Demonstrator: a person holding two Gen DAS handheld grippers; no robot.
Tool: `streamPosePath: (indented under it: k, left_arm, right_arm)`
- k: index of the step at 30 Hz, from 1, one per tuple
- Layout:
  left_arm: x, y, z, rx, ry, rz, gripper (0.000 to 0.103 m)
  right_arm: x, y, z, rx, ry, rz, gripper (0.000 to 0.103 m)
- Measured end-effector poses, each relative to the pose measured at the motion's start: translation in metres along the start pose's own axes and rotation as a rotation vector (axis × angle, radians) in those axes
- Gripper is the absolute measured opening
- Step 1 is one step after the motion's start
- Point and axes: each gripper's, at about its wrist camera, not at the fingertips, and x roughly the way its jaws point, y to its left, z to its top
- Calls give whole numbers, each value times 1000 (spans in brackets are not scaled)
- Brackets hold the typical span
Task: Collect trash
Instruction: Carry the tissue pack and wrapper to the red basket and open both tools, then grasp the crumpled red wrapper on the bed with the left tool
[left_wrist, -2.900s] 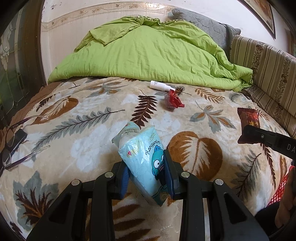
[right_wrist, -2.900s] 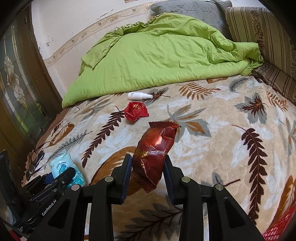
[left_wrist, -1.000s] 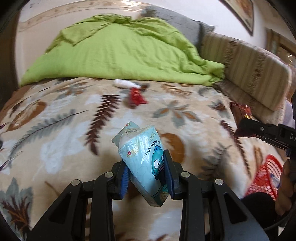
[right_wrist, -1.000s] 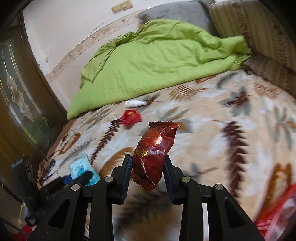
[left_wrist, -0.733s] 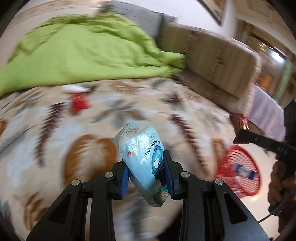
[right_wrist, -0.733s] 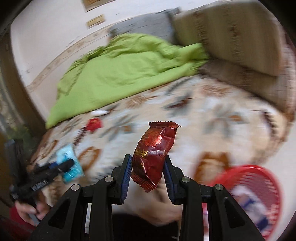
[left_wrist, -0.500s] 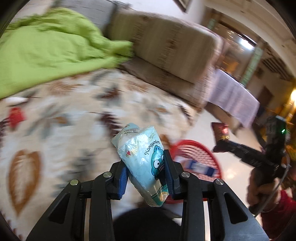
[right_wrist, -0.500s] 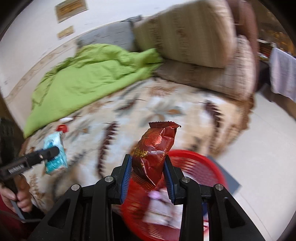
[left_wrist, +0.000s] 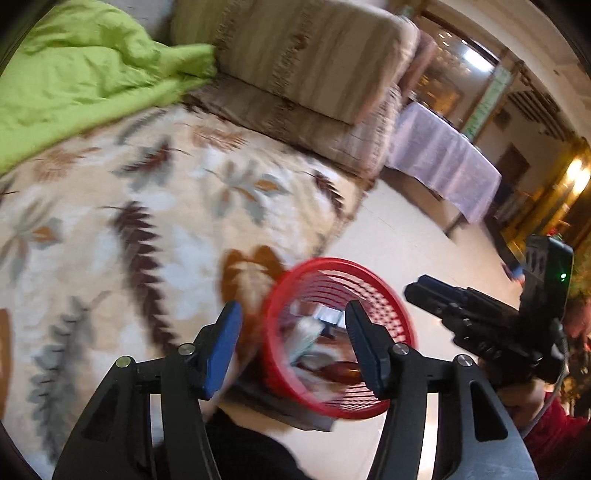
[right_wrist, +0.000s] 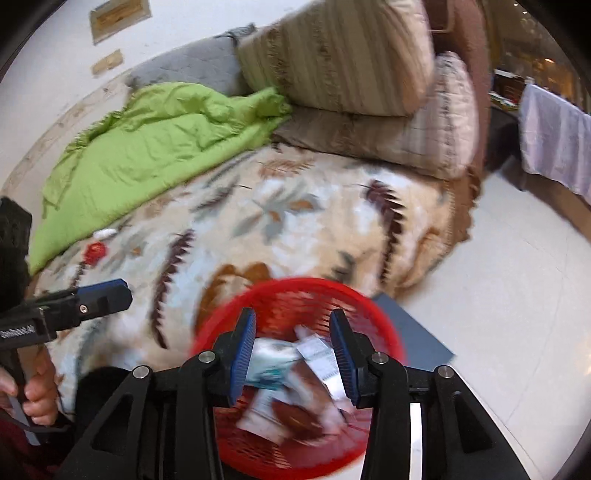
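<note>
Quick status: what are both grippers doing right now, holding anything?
Left gripper: open, empty, above the red basket.
Right gripper: open, empty, over the same basket, with wrappers lying inside.

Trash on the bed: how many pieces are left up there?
2 show: a red crumpled wrapper and a small white bottle just beyond it, near the green blanket. Others may be hidden.

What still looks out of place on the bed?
A red wrapper and a small white bottle lie loose on the blanket, near the green duvet. Both claws, left and right, hang open over the red basket.
</note>
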Motion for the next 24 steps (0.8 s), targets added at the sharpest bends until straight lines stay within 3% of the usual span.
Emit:
streamPosePath:
  k: [4,9,16,21,24]
  left_arm:
    - [-29,40,-5,-45,-51,101,59]
    - [-68,109,-12,-106,-93,292,62]
    - [-118,249,7,-295,-127,534,64]
    - [-120,336,30,-427,-132,595,64]
    - [-101,372,43,-470,-100,560,64]
  right_arm:
    - [20,40,10,-12,11,135,45]
    - [52,108,21,-69,62,295,46]
    - [89,187,38,-142,124,431,49]
    - [107,210,47,-181,138,445,49]
    - [120,214,52,-187,153,436,49]
